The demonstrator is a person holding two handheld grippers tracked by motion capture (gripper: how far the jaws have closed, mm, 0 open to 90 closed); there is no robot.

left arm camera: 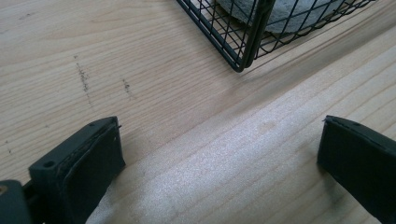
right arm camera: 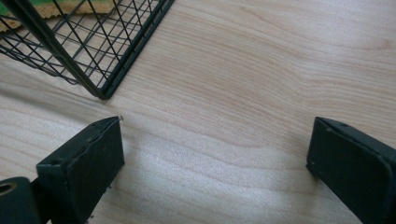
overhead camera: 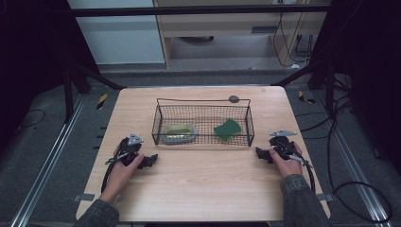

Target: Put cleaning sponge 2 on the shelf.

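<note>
1. our left gripper [overhead camera: 150, 161] rests on the wooden table [overhead camera: 198, 189], its jaws wide apart over bare wood.
2. ahead of them stands the black wire basket [overhead camera: 202, 140], holding a grey dish [overhead camera: 179, 135] with something yellowish in it, and a green sponge [overhead camera: 227, 129].
3. our right gripper [overhead camera: 260, 152] sits just beside the basket's corner, jaws spread, gripping nothing.

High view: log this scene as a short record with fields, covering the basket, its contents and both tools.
surface: wooden table
container: black wire basket, mid-table, upright
basket contents: grey dish at its left end, green sponge at its right end
left tool: open, holds nothing, rests on the table near the basket's left corner
right tool: open, holds nothing, rests on the table near the basket's right corner
</note>
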